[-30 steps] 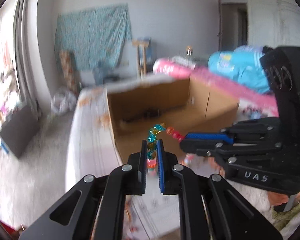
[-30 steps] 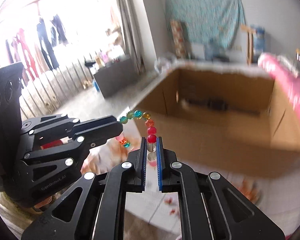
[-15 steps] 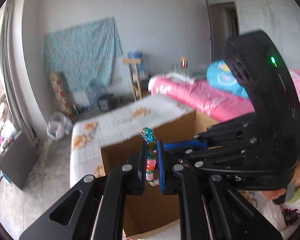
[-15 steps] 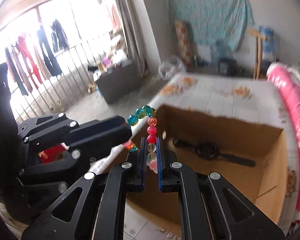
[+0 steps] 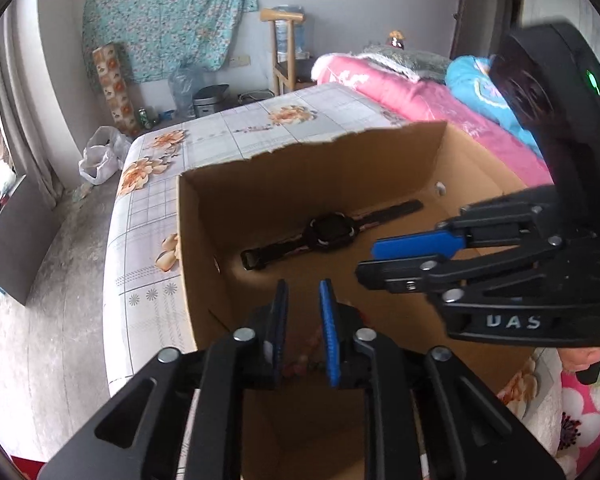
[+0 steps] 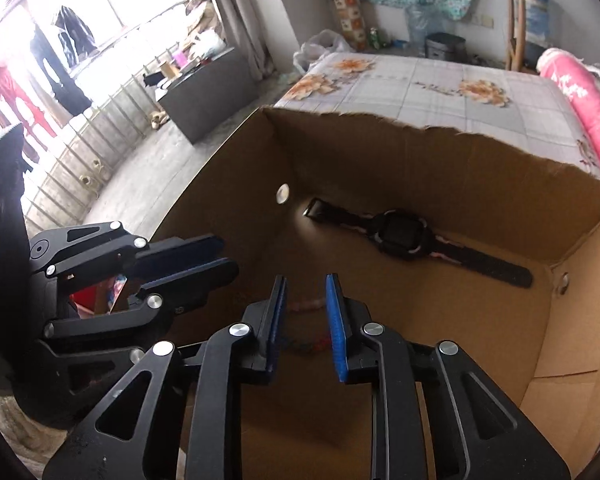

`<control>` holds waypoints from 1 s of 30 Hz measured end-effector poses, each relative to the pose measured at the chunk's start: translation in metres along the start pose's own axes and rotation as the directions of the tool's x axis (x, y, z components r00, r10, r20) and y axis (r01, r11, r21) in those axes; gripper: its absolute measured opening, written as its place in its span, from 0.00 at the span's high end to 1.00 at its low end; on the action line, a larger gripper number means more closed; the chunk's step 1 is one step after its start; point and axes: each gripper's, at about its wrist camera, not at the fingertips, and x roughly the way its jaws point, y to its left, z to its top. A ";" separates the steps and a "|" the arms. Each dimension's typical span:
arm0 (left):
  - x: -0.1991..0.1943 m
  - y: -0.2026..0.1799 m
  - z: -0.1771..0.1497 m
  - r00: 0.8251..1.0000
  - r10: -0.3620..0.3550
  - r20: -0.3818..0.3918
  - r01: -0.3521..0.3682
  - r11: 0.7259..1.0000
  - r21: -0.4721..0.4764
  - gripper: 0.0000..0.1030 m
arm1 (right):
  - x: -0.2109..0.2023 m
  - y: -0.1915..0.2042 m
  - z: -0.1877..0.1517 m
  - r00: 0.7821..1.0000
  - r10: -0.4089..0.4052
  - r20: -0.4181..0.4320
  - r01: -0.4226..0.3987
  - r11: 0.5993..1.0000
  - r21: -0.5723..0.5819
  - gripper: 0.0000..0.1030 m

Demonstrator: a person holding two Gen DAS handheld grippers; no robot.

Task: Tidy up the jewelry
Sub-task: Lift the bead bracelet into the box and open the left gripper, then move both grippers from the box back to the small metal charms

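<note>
Two black grippers with blue-padded fingers hover side by side over an open cardboard box (image 5: 380, 160) that sits on a bed (image 5: 228, 132) with a grey, flower-printed sheet.

The left gripper (image 5: 303, 308) has its fingers parted with a clear gap and nothing held between them. The right gripper (image 6: 305, 312) is also parted, a little wider, and also empty. In the left camera view the right gripper (image 5: 396, 256) reaches in from the right; in the right camera view the left gripper (image 6: 204, 260) reaches in from the left.

A bead bracelet (image 6: 306, 303) lies on the box floor near the front, seen dimly in the gaps between each pair of fingers; pink beads show, the rest is in shadow. Farther back in the box lies a black watch (image 5: 332, 232), strap stretched out flat, apart from the bracelet.

A pink quilt (image 5: 412, 92) is heaped at the far right of the bed.
</note>
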 end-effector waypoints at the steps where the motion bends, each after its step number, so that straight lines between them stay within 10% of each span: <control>1: -0.004 0.003 0.000 1.000 -0.001 0.019 0.001 1.000 -0.010 0.84 | -0.004 -0.002 -0.002 1.000 -0.003 0.016 0.003 1.000 0.008 0.79; 9: -0.047 0.010 -0.004 0.984 0.009 0.178 -0.004 1.000 -0.025 0.74 | -0.047 -0.017 -0.012 0.993 -0.011 0.117 0.010 1.000 0.011 0.67; 16: -0.066 0.012 -0.024 0.971 0.033 0.236 -0.028 0.999 -0.027 0.58 | -0.026 -0.013 0.006 0.994 0.092 -0.057 -0.093 0.996 -0.017 0.63; 23: -0.077 0.014 -0.050 0.956 0.042 0.291 -0.028 0.998 -0.054 0.43 | 0.066 -0.012 0.029 0.844 0.323 -0.428 -0.261 0.945 0.199 0.51; 30: -0.081 0.019 -0.069 0.945 0.033 0.327 -0.012 0.998 -0.068 0.36 | 0.125 -0.021 0.039 0.787 0.342 -0.513 -0.178 0.923 0.342 0.43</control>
